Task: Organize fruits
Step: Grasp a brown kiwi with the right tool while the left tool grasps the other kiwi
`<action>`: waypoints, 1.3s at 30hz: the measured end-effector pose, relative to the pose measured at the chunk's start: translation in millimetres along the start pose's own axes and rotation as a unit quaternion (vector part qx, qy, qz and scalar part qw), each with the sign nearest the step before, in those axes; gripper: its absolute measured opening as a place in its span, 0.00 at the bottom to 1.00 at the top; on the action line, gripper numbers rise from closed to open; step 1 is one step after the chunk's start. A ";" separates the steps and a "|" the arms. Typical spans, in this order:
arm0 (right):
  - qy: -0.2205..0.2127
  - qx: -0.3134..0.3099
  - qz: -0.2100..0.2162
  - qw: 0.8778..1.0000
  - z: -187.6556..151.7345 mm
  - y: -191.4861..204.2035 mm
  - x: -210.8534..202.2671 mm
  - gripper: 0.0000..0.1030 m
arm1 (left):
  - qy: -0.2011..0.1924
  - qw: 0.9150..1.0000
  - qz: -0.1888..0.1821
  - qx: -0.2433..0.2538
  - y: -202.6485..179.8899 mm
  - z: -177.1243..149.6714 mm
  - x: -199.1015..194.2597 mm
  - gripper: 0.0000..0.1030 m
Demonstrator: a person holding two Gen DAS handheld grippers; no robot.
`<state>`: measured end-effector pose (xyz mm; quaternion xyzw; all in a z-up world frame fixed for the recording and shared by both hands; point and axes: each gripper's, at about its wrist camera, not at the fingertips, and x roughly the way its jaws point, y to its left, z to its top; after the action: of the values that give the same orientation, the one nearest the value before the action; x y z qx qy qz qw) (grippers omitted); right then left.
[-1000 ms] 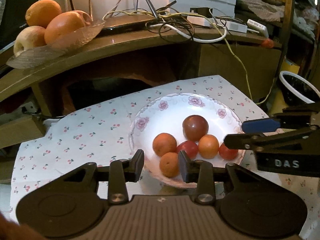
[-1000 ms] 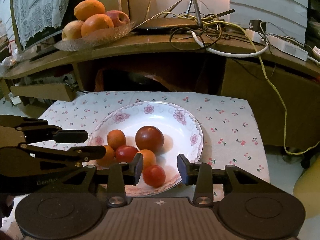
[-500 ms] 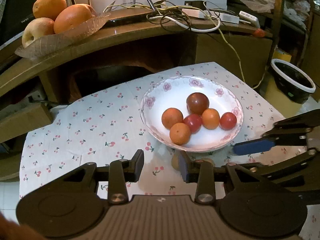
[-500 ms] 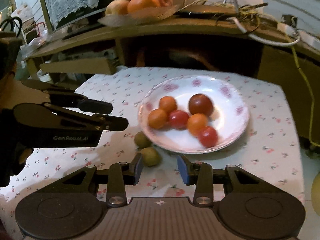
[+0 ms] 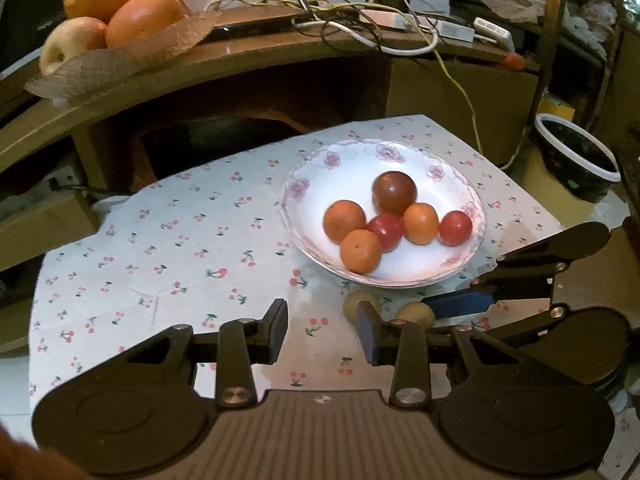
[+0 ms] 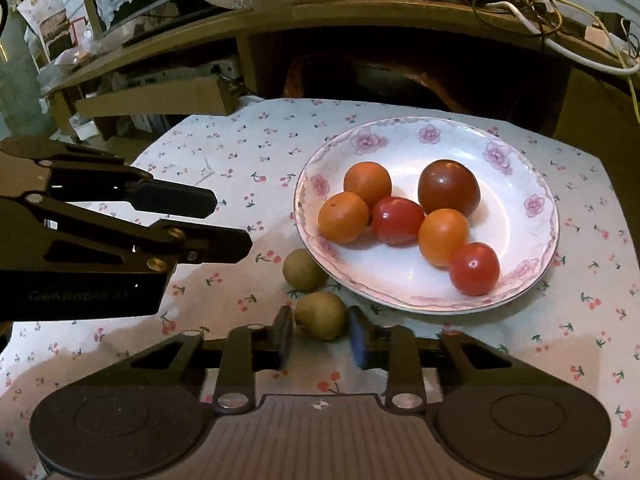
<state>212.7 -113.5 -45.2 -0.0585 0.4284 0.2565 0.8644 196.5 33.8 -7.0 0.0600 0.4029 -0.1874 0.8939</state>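
A white floral plate [image 6: 532,248] [image 5: 460,184] holds several small red, orange and dark fruits on the cherry-print cloth. Two small green-brown fruits lie on the cloth by the plate's near-left rim: one [image 6: 304,270] [image 5: 358,302] against the rim, the other [image 6: 322,315] [image 5: 416,315] nearer. My right gripper [image 6: 320,336] is open, its fingers either side of the nearer green fruit, not closed on it. My left gripper [image 5: 322,330] is open and empty over bare cloth to the left of the green fruits.
A wooden shelf [image 5: 256,56] behind the table carries a glass dish of oranges and an apple [image 5: 112,20] and tangled cables [image 5: 360,32]. A white-rimmed bucket [image 5: 576,156] stands on the floor at the right. A cardboard box [image 6: 152,100] sits at the left.
Both grippers have pulled back and away from the plate. The two green fruits have come into view, and the right gripper has lowered around the nearer one.
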 end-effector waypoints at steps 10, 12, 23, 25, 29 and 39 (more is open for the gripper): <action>0.012 0.020 -0.018 1.000 -17.4 -21.3 -24.6 0.29 | 0.021 1.000 -0.010 0.009 -21.3 -3.4 32.1 0.41; 0.011 0.025 -0.019 0.999 -19.8 -26.6 -28.7 0.29 | 0.021 1.000 -0.005 0.005 -22.9 -3.5 38.5 0.41; 0.012 0.042 -0.029 0.999 -25.4 -44.4 -38.9 0.29 | 0.017 1.000 0.011 0.008 -33.6 -3.3 46.0 0.30; 0.011 0.038 -0.031 0.999 -24.6 -43.1 -39.8 0.29 | 0.022 1.000 0.012 0.008 -34.6 -5.8 41.7 0.30; 0.015 0.027 -0.027 0.999 -25.6 -39.2 -41.6 0.29 | 0.027 1.000 0.010 0.012 -40.0 -12.8 22.6 0.30; 0.020 -0.015 -0.009 1.000 -40.8 -25.9 -52.9 0.29 | 0.055 0.998 0.004 0.012 -59.6 -55.2 -15.1 0.30</action>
<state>169.9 -169.8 -33.0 -0.0804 0.4414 0.2541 0.8568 125.9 -2.6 -30.1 0.0823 0.4492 -0.1849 0.8702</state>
